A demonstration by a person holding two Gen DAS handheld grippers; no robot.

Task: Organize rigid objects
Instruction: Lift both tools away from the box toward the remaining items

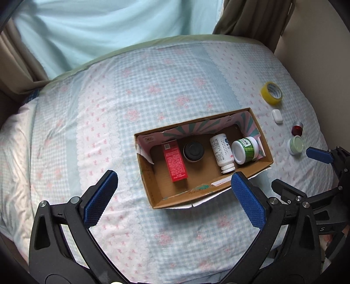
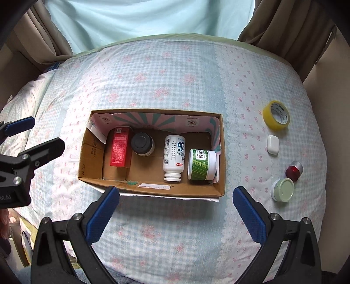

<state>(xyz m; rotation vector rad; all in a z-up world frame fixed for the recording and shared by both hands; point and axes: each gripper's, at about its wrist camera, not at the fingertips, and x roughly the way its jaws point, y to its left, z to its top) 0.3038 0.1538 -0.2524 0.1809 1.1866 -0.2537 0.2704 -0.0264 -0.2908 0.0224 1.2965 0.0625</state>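
Observation:
An open cardboard box (image 1: 265,144) (image 2: 151,189) lies on the bed. Inside are a red carton (image 1: 175,162) (image 2: 120,147), a dark-lidded jar (image 1: 193,151) (image 2: 142,144), a white bottle on its side (image 1: 222,150) (image 2: 174,156) and a green-labelled white jar on its side (image 1: 246,149) (image 2: 202,165). Right of the box lie a yellow tape roll (image 1: 272,93) (image 2: 276,115), a white earbud case (image 1: 277,116) (image 2: 273,144), a red capped item (image 1: 297,129) (image 2: 294,171) and a pale green jar (image 1: 295,144) (image 2: 282,189). My left gripper (image 1: 172,187) is open and empty before the box. My right gripper (image 2: 176,200) is open and empty at the box's near wall.
The bed is covered with a blue-checked floral quilt (image 1: 153,87) (image 2: 164,72). Brown curtains (image 1: 251,17) (image 2: 284,28) and a pale blue sheet (image 1: 109,26) hang behind it. The right gripper shows at the right edge of the left wrist view (image 1: 319,155); the left gripper shows at the left edge of the right wrist view (image 2: 19,127).

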